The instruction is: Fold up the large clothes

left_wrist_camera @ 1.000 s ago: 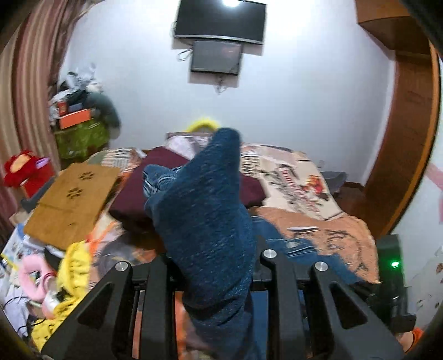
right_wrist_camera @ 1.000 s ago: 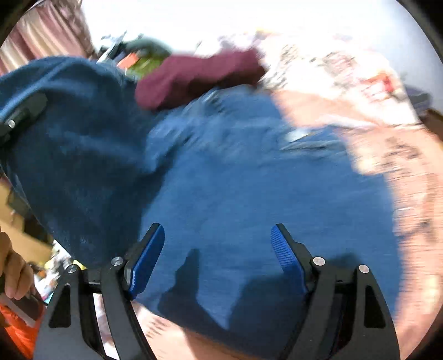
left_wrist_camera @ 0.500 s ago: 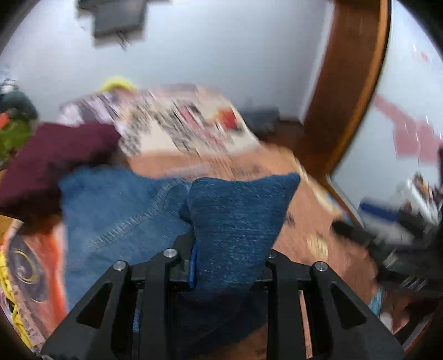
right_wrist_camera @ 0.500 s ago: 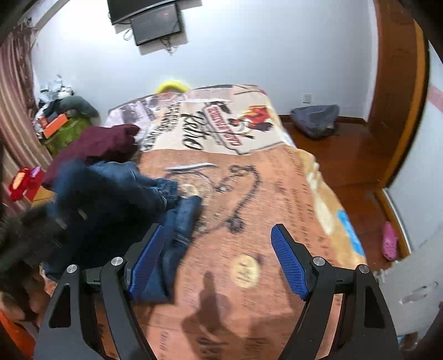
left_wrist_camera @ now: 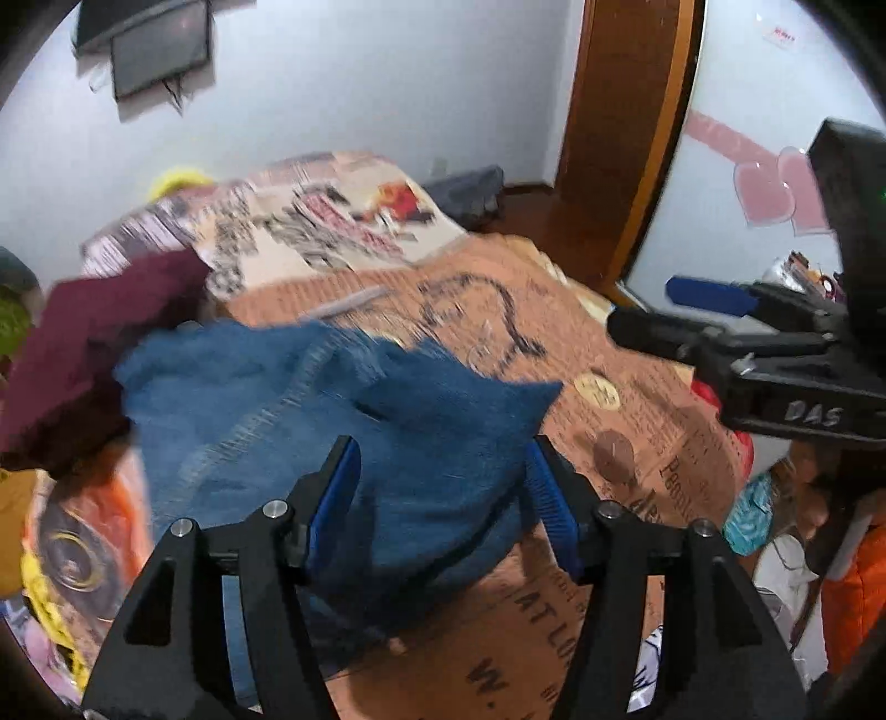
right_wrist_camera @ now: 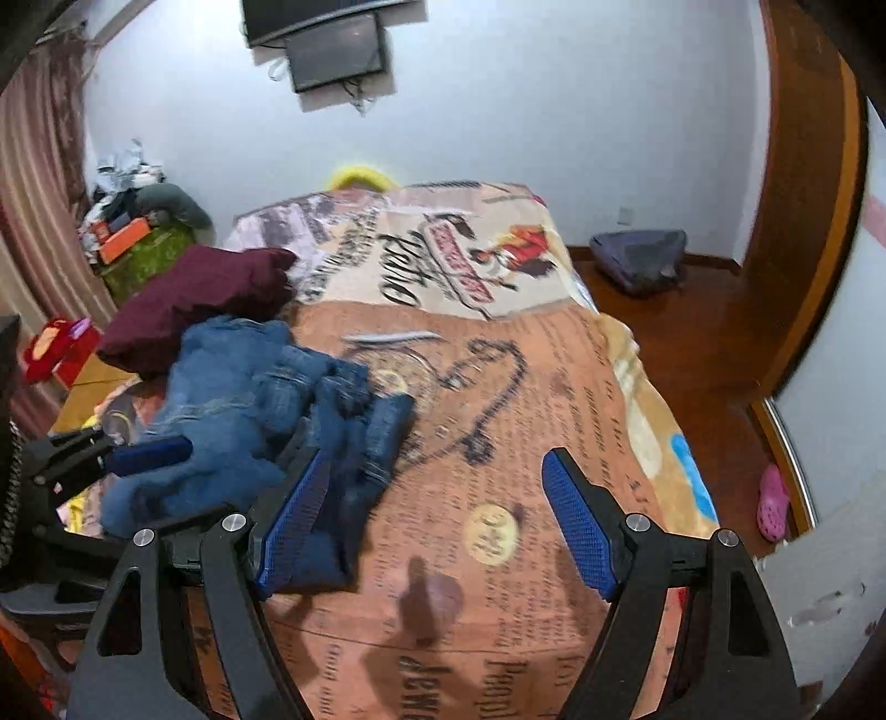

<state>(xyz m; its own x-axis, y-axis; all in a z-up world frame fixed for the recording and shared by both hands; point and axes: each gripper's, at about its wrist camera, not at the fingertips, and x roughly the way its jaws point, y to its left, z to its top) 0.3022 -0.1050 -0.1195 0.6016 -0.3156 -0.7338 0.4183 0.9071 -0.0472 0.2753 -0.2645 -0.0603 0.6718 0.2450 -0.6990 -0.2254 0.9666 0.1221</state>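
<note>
A pair of blue jeans (left_wrist_camera: 310, 399) lies crumpled on the left side of the printed orange bedspread (left_wrist_camera: 609, 343). My left gripper (left_wrist_camera: 440, 482) points down at it. Its jaws are opening, and a thick fold of denim still fills the gap between them. In the right wrist view the jeans (right_wrist_camera: 249, 399) form a bunched heap, with a blue finger (right_wrist_camera: 149, 454) of the left gripper at their left edge. My right gripper (right_wrist_camera: 437, 498) hangs open above the bedspread (right_wrist_camera: 554, 387), beside the jeans, with nothing between its fingers.
A maroon garment (right_wrist_camera: 194, 299) lies behind the jeans. A grey bag (right_wrist_camera: 637, 260) and a pink slipper (right_wrist_camera: 772, 498) sit on the wooden floor to the right of the bed. Piled clutter (right_wrist_camera: 138, 221) stands at the left wall, and a screen (right_wrist_camera: 332, 50) hangs on the far wall.
My left gripper has swung right and down with the denim fold, and its jaws have spread apart. My right gripper has drawn back and up from the jeans to above the bedspread, still open.
</note>
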